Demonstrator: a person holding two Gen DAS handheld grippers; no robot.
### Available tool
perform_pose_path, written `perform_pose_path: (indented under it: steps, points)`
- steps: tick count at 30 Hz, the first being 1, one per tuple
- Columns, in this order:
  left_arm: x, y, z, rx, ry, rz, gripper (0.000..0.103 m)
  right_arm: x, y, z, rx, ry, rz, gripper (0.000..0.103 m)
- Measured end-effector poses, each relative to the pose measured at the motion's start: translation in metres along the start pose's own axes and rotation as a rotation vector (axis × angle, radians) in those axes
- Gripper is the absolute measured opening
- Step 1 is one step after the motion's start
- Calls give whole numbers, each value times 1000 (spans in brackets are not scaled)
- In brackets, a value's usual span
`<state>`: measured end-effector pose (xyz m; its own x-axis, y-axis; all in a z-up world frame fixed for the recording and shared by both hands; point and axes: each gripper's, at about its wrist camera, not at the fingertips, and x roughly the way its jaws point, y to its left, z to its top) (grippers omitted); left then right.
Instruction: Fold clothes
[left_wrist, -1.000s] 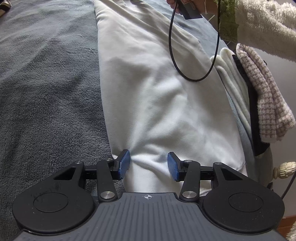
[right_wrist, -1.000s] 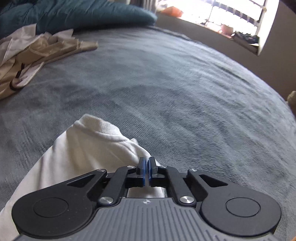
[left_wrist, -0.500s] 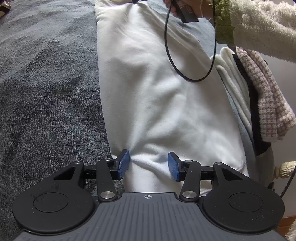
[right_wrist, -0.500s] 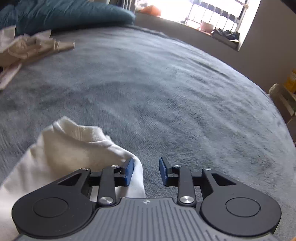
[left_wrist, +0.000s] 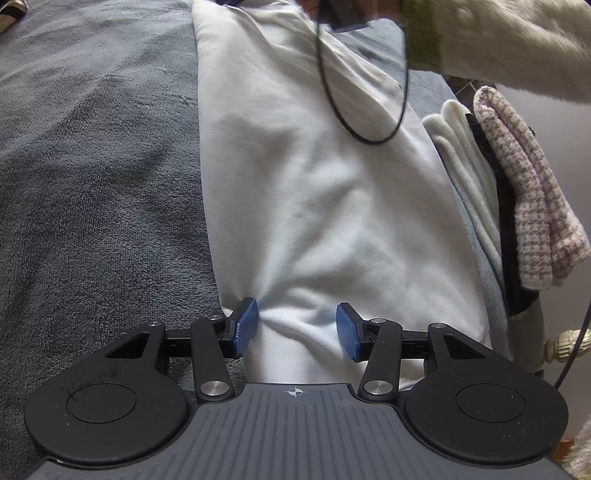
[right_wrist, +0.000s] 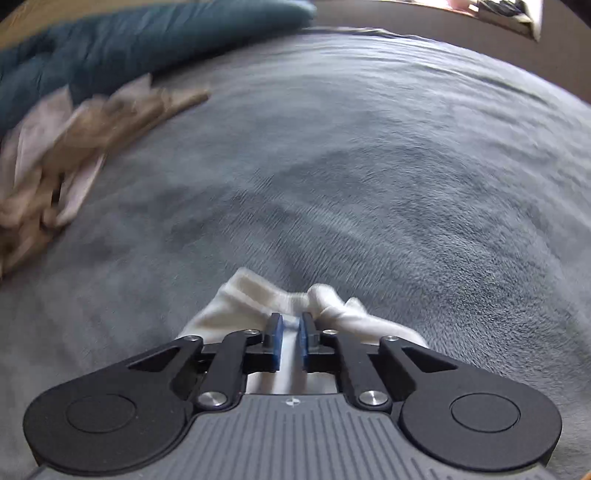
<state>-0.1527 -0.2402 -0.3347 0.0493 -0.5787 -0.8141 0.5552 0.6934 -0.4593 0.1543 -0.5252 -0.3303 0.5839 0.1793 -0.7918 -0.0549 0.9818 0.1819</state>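
A white garment (left_wrist: 325, 192) lies lengthwise on the grey blanket (left_wrist: 96, 177). My left gripper (left_wrist: 297, 330) is at its near end, its blue pads closed on a puckered bunch of the cloth, with creases running out from the left pad. At the far end a person's fluffy cream sleeve (left_wrist: 509, 44) reaches in, a black cable (left_wrist: 332, 103) looping below it. In the right wrist view my right gripper (right_wrist: 291, 338) is shut on the white garment (right_wrist: 266, 295) just behind its ribbed edge, and a strip of fabric shows between the pads.
A stack of folded clothes (left_wrist: 524, 184) sits right of the garment: cream fleece, something black, and pink houndstooth on top. Crumpled beige clothes (right_wrist: 55, 173) and a teal cover (right_wrist: 122, 48) lie at the far left of the grey blanket (right_wrist: 369, 166).
My right gripper opened, shifted across the garment's ribbed end and shut on it again, the cloth now bunched. The sleeve moved lower into the left wrist view. My left gripper stayed put.
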Motion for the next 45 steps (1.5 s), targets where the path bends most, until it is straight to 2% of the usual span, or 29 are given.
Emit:
perform_pose_path:
  steps: [3,5,6,8,10,12,14,16,18,20,22,25,27,28,29,31,35,39,42,45]
  points:
    - [-1,1,-1,-3,-2,-3,48,-8,-12,7,86,-34,-11,7]
    - [-1,2,0,-6,-1,-5,48,-18,-9,11,82,-39,29,15]
    - [-1,2,0,-9,0,-6,48,-22,-6,14,69,-36,60,15]
    - [-2,3,0,-13,1,-9,48,-24,3,17,28,-4,138,16]
    - [-3,4,0,-12,1,-11,49,-11,13,19,-19,65,169,20]
    - [-2,2,0,-1,1,-9,50,10,17,16,-44,107,98,20]
    - [0,-3,0,11,2,-5,50,9,6,21,35,68,93,20]
    - [0,-5,0,18,3,-2,50,-12,-11,28,131,9,62,25]
    - [0,-5,1,12,6,2,50,-43,-30,34,199,-19,118,25]
    - [0,-6,1,4,9,5,50,-69,-39,39,161,24,134,27]
    - [0,-5,2,-8,8,6,50,-77,-38,37,74,93,82,27]
    - [0,-6,1,-18,3,11,50,-58,-40,23,44,200,33,27]
    - [-1,-8,0,-8,0,23,50,-41,-44,12,52,234,-4,26]
    - [-1,-9,0,-2,-1,29,50,-34,-48,7,70,230,-20,20]
    - [-1,-11,-1,3,-3,35,50,-33,-52,4,102,203,-30,10]
    - [-2,-12,-2,9,-6,45,50,-34,-60,-1,157,147,-55,6]
    - [3,-20,0,7,-11,68,50,-85,-66,1,167,35,-122,13]
    - [4,-20,3,-28,-1,76,51,-174,-68,-3,197,13,-84,14]
    - [4,-18,7,-59,10,83,51,-239,-46,-26,179,35,-47,20]
    - [4,-20,10,-65,26,100,51,-277,-11,-67,150,108,0,20]
